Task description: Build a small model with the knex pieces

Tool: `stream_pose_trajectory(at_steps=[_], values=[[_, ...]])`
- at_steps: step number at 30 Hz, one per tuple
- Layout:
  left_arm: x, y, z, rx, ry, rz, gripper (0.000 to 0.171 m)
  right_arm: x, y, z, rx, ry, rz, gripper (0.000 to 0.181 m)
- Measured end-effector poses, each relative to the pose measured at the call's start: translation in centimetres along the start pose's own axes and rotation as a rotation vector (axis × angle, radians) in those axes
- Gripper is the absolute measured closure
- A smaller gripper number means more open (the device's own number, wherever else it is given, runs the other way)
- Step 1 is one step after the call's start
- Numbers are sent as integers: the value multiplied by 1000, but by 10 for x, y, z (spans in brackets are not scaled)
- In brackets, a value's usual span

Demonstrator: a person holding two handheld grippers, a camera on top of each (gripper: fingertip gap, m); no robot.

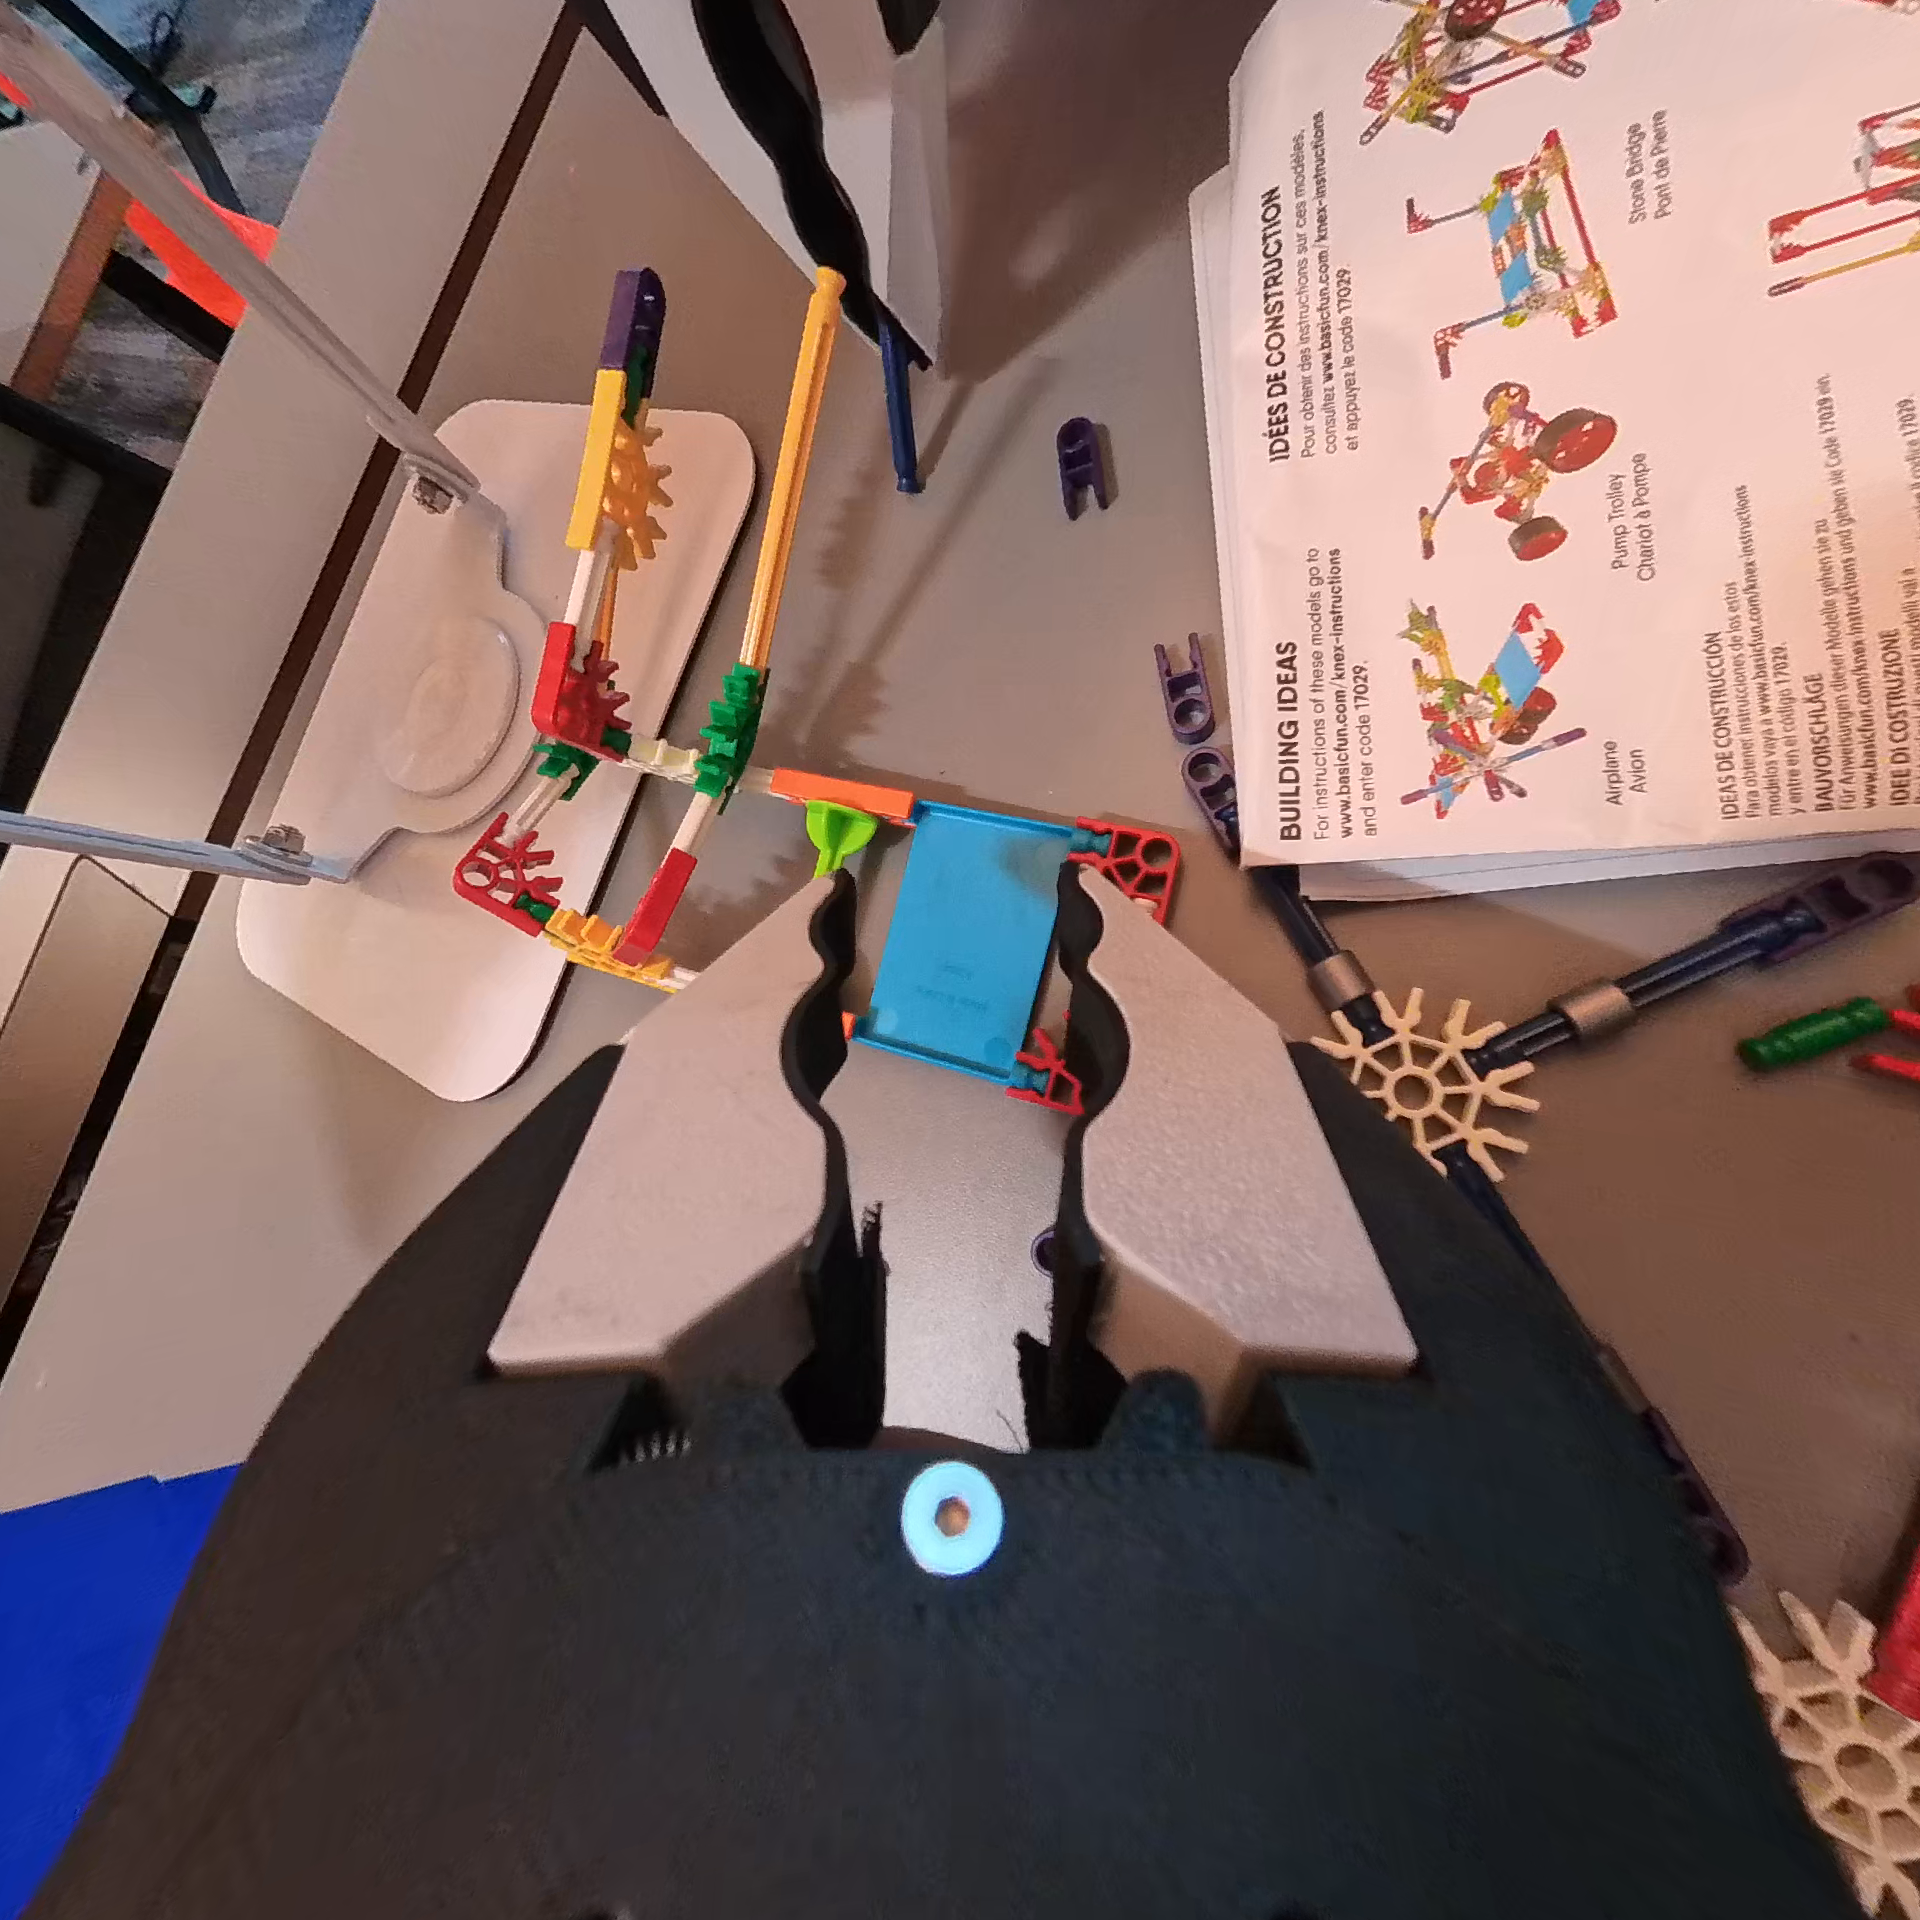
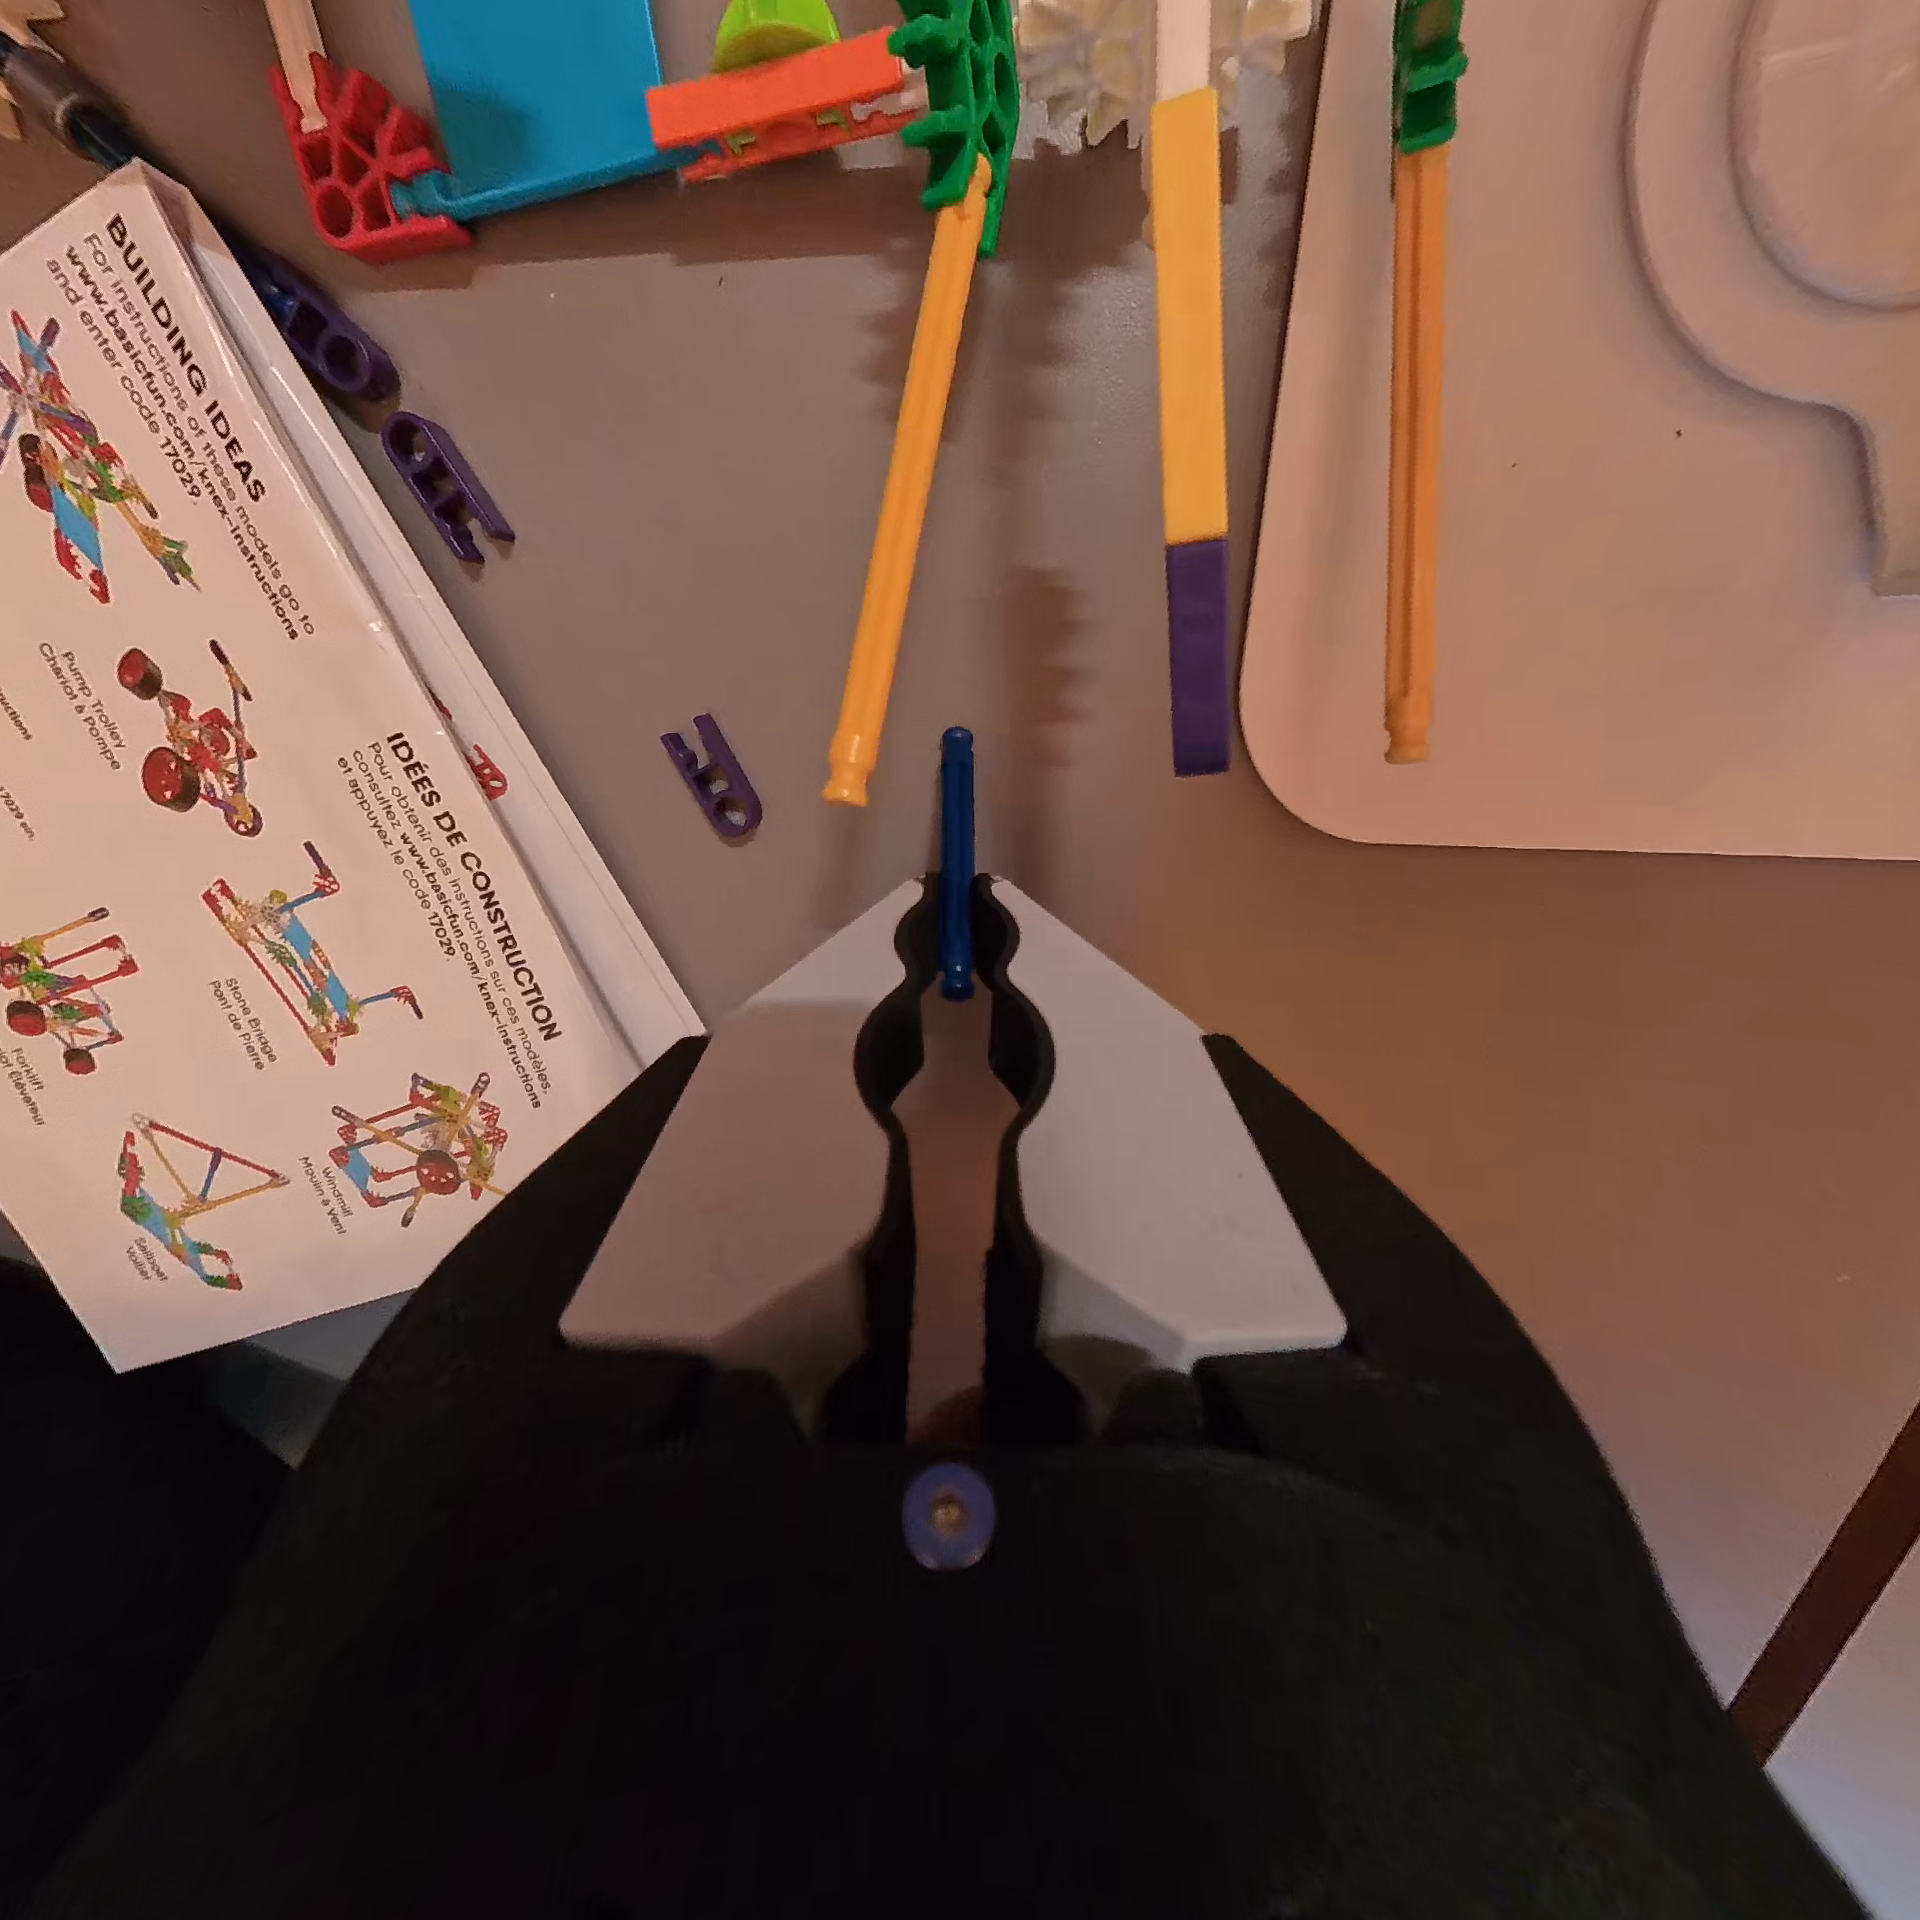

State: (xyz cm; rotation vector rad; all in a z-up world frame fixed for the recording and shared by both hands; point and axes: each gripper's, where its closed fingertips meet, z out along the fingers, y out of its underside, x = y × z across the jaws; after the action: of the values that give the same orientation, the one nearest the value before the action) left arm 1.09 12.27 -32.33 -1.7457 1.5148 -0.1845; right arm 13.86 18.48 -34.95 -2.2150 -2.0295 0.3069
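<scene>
My left gripper [image 1: 956,883] is shut on the blue panel [image 1: 966,935] of a multicoloured construction-toy model, one finger on each long edge. The model has red corner connectors, green connectors [image 1: 732,743] and a long yellow rod [image 1: 795,478], and it casts offset shadows on the table. My right gripper [image 2: 956,883] is shut on a short dark blue rod [image 2: 956,821] that sticks forward from the fingertips. The rod's tip is just right of the free end of the yellow rod [image 2: 904,499]. The right gripper's finger [image 1: 914,208] and the blue rod [image 1: 899,416] also show in the left wrist view.
An instruction booklet [image 1: 1558,468] [image 2: 260,831] lies on the grey table. Loose purple connectors [image 1: 1081,468] [image 2: 722,779], a cream snowflake connector [image 1: 1423,1091], dark rods with grey spacers and green and red rods lie near it. A white stand base plate [image 1: 416,935] [image 2: 1558,623] lies beyond the model. The grippers' ends are close to 15 cm from one another.
</scene>
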Motion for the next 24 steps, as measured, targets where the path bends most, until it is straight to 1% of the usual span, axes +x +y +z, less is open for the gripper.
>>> stream_pose_trajectory(at_steps=[24], values=[[4,3,4,-16,21,-1,133,-4,7,10,-54,-31,6,178]])
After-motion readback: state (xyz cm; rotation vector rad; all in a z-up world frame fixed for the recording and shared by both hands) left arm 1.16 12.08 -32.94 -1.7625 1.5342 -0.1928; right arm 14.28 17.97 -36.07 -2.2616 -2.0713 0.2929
